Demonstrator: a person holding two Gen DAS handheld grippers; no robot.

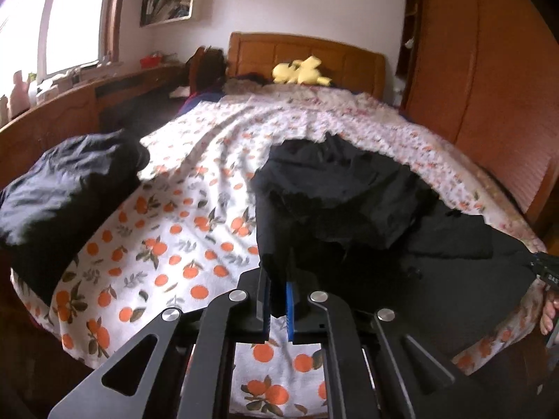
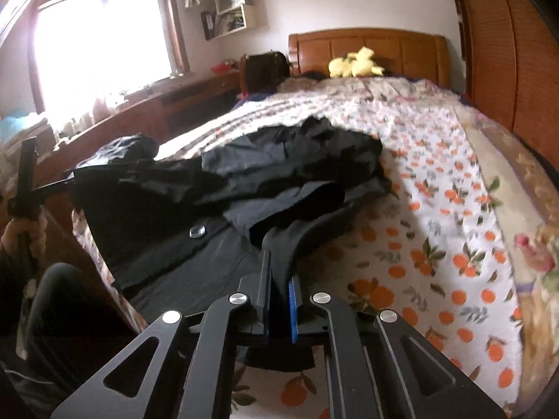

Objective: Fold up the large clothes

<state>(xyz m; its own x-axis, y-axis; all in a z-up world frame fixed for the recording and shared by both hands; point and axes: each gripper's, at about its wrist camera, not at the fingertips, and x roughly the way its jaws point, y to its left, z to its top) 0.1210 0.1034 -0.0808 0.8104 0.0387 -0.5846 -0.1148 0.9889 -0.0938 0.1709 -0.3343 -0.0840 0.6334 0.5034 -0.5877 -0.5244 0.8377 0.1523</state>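
A large black garment [image 1: 356,202] lies rumpled on the bed's orange-print sheet [image 1: 174,230]; it also shows in the right wrist view [image 2: 279,174], with a shiny button [image 2: 197,232] near its front. My left gripper [image 1: 278,279] is shut on the garment's left edge near the foot of the bed. My right gripper [image 2: 279,279] is shut on the garment's right edge. The right gripper shows at the far right of the left wrist view [image 1: 546,269], and the left gripper at the far left of the right wrist view [image 2: 28,188].
A folded dark garment [image 1: 66,188] sits at the bed's left side. A yellow plush toy [image 1: 302,71] lies by the wooden headboard [image 1: 307,52]. A wooden wardrobe [image 1: 482,70] stands on the right, a window ledge [image 1: 52,104] with small items on the left.
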